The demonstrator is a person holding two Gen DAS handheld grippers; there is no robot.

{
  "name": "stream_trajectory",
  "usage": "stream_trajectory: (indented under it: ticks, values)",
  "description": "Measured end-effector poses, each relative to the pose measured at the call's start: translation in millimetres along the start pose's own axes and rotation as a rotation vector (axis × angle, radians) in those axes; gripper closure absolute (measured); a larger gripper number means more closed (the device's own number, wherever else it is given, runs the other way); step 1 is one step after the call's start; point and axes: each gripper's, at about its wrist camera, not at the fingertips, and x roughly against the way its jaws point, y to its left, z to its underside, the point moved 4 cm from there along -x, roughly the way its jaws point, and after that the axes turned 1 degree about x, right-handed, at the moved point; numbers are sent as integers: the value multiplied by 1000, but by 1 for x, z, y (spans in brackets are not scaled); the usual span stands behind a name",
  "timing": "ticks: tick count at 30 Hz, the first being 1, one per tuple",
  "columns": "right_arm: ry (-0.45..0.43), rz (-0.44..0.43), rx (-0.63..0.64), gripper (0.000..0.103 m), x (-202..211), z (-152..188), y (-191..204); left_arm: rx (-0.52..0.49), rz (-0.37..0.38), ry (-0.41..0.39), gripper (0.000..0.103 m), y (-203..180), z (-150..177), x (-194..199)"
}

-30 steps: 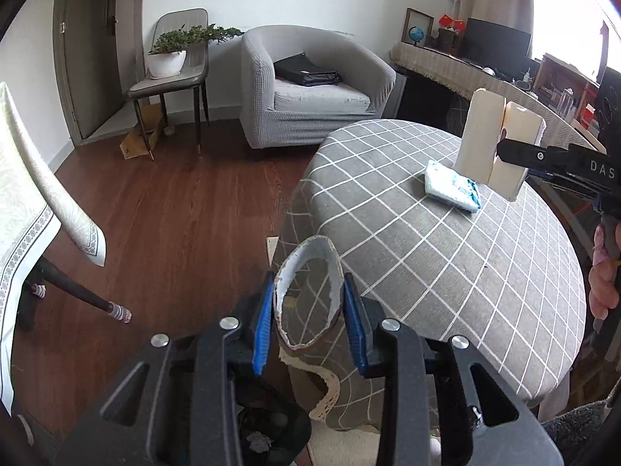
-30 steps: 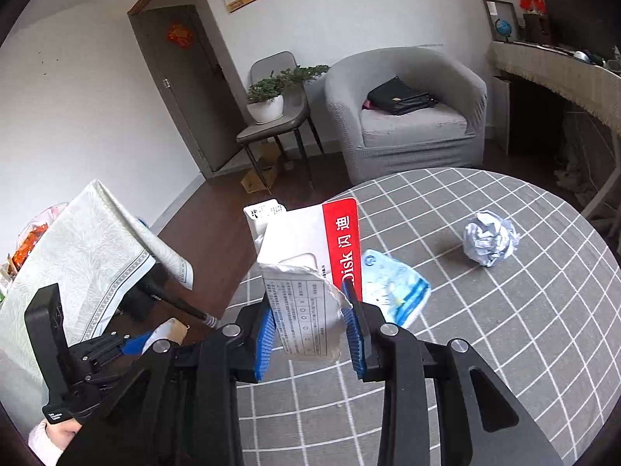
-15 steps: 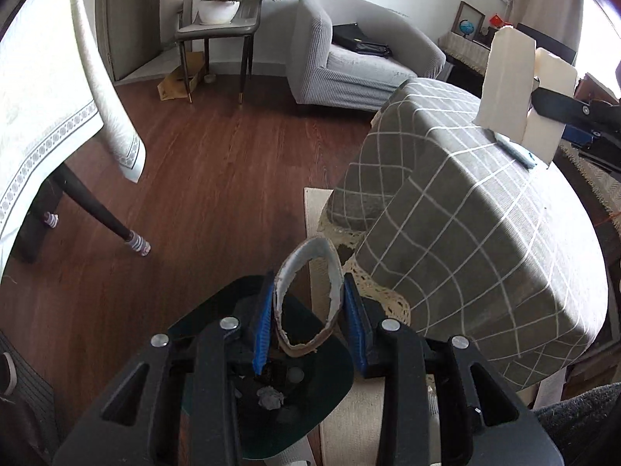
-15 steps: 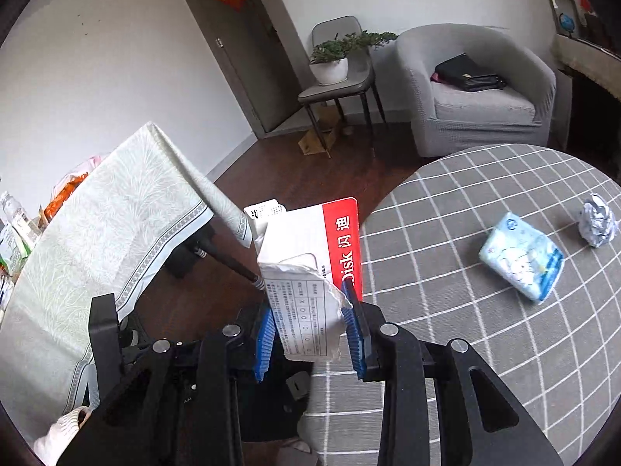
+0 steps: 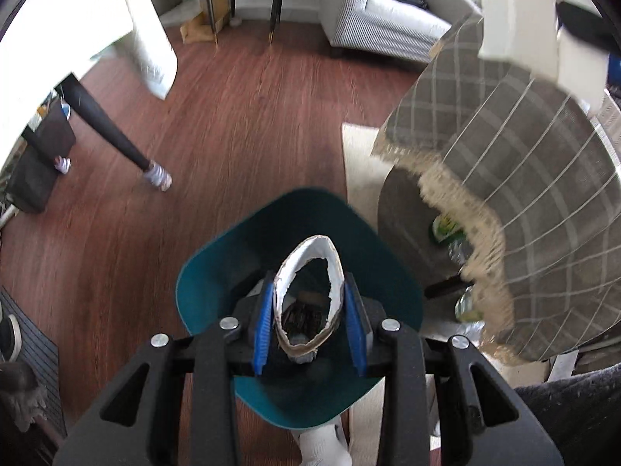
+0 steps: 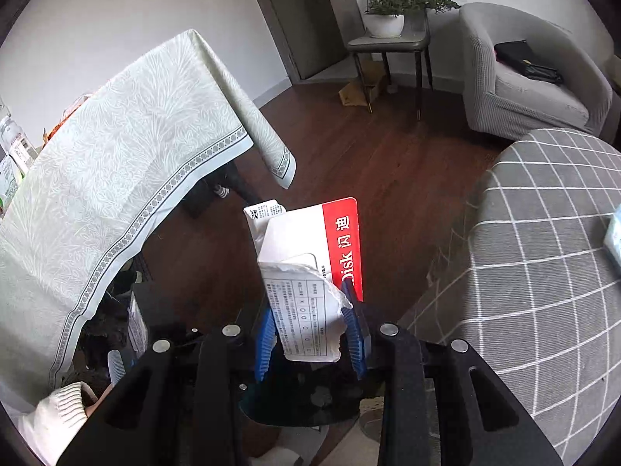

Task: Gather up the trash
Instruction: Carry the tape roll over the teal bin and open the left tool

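A: Left claw [image 5: 308,322]?
B: Clamped on torn cardboard ring [image 5: 310,291], blue pads pinching both sides. Ring's long axis straight out along the fingers, toward 12 o'clock.
A: Bin?
B: Teal bin [image 5: 217,272], directly under and beyond the ring in the left view. Open mouth fills the middle of the frame, dark scraps at the bottom. Ring already over the opening, so probably just a release.
A: Right claw [image 6: 308,326]?
B: Clamped on white-and-red packet [image 6: 310,268], torn flap at the near end, long axis up toward 12 o'clock. Also visible at 1–2 o'clock in the left view, high above the checked tablecloth [image 5: 543,178].
A: Bin in the right view?
B: Only a dark rim low at 6 o'clock, behind the fingers, hard to tell. Packet looks short of the opening. Left clearly nearer.
A: Edges, room?
B: Tablecloth hem hangs close at 3 o'clock of the bin; bottles tucked under it. Bare wood floor [image 5: 233,136] open from 9 to 12 o'clock. Black table leg [image 5: 104,124] well apart at 10 o'clock. Sock near the 6 o'clock rim.
A: Leftovers on the table?
B: Blue-and-white wrapper [image 6: 614,239] at the right edge of the right view, 3 o'clock, untouched.
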Motion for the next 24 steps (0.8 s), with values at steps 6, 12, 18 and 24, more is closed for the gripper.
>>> stream_trajectory:
  ticks: [6, 12, 18, 24]
  values:
    - [52, 3, 19, 70, -23, 8, 12, 27, 17, 96, 67, 10, 17, -29]
    - [114, 12, 22, 70, -43, 18, 10, 55, 27, 150, 67, 16, 26, -45]
    - [151, 17, 21, 70, -54, 26, 9, 76, 22, 154, 66, 24, 24, -54]
    - [177, 28, 30, 70, -62, 27, 10, 74, 32, 127, 54, 24, 21, -50]
